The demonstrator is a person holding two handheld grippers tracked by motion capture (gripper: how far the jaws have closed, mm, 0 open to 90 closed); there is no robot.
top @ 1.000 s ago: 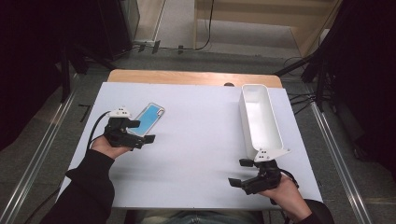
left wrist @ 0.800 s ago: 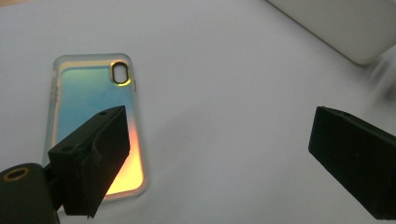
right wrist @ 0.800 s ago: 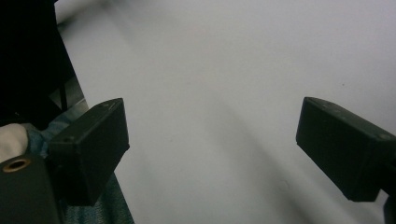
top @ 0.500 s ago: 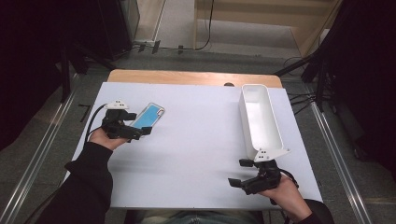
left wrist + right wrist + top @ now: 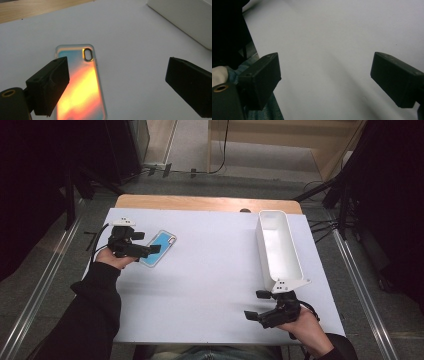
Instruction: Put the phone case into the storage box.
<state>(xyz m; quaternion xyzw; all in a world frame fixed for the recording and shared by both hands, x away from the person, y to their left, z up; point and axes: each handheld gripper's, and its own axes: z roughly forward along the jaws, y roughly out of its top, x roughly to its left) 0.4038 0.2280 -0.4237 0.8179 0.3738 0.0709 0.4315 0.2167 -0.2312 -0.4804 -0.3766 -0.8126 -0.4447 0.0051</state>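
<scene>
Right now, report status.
Left tool open, over phone case. Right tool open, idle near table front edge. Case flat, ungripped. White bin well clear.

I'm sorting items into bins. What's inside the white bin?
The white bin looks empty in the high view: bare white floor and walls. Its near end is hidden behind the right gripper.

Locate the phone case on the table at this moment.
In the high view the phone case lies flat on the table's left side, right by the open left gripper, well apart from the white bin on the right.
</scene>
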